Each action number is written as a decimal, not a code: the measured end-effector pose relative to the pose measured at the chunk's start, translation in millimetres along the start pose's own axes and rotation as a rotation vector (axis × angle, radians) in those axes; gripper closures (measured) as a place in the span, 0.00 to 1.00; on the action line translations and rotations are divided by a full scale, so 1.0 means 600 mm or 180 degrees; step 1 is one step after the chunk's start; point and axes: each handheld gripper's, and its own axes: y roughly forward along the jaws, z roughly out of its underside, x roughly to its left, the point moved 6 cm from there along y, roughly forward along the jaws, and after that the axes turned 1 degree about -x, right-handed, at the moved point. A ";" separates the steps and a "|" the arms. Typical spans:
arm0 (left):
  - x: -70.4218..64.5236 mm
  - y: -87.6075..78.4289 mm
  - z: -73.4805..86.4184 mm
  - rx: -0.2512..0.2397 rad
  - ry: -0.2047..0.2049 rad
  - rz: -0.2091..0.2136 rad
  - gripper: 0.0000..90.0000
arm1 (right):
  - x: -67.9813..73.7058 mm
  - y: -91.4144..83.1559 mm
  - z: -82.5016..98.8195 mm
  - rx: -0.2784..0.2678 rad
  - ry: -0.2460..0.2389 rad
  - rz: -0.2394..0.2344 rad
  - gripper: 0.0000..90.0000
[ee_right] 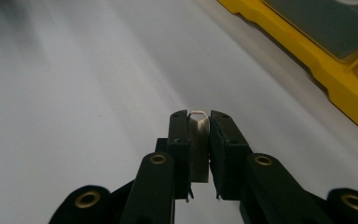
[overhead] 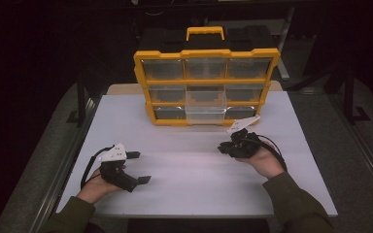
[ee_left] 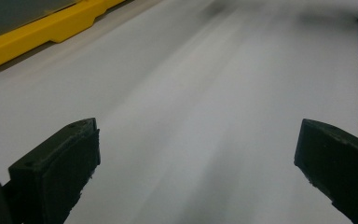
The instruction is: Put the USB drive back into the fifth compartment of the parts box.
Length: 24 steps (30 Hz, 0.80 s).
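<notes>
- While a small pale piece (ee_right: 199, 122) is pinched between the pressed-together jaws of the right gripper (ee_right: 199, 116), it is held just above the white table (overhead: 184, 165).
- The left gripper (overhead: 141, 167) is spread wide, holding nothing.
- Two drawers (overhead: 205, 104) of the yellow organizer (overhead: 206, 53) are pulled out (contents unclear), so stowing is judged still to be done.

The plastic drawer organiser (overhead: 206, 87) is yellow-framed with clear drawers. Both tools (overhead: 141, 167) (overhead: 222, 148) are black, on a plain white desk (overhead: 194, 184).
</notes>
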 end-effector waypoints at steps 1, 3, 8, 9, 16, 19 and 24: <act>0.000 0.000 0.000 -0.0002 0.0000 -0.0002 0.00 | -0.001 -0.002 0.000 0.0008 0.0004 0.0001 0.86; 0.000 -0.001 -0.001 -0.0012 -0.0002 -0.0003 0.00 | -0.004 -0.006 -0.001 0.0007 0.0009 0.0006 0.86; 0.000 -0.001 -0.001 -0.0014 -0.0002 -0.0008 0.00 | -0.011 -0.014 -0.003 -0.0013 0.0031 0.0017 0.86; 0.000 -0.001 -0.001 -0.0014 -0.0003 -0.0007 0.00 | -0.014 -0.018 -0.004 -0.0013 0.0039 0.0026 0.86; 0.000 -0.001 -0.001 -0.0011 -0.0003 -0.0002 0.00 | -0.023 -0.035 -0.013 -0.0056 0.0024 0.0058 0.86; 0.000 -0.001 -0.001 -0.0019 -0.0005 -0.0004 0.00 | -0.025 -0.040 -0.015 -0.0055 0.0023 0.0061 0.86; 0.001 0.000 -0.001 -0.0015 -0.0001 -0.0001 0.00 | -0.030 -0.053 -0.024 -0.0058 0.0008 0.0087 0.86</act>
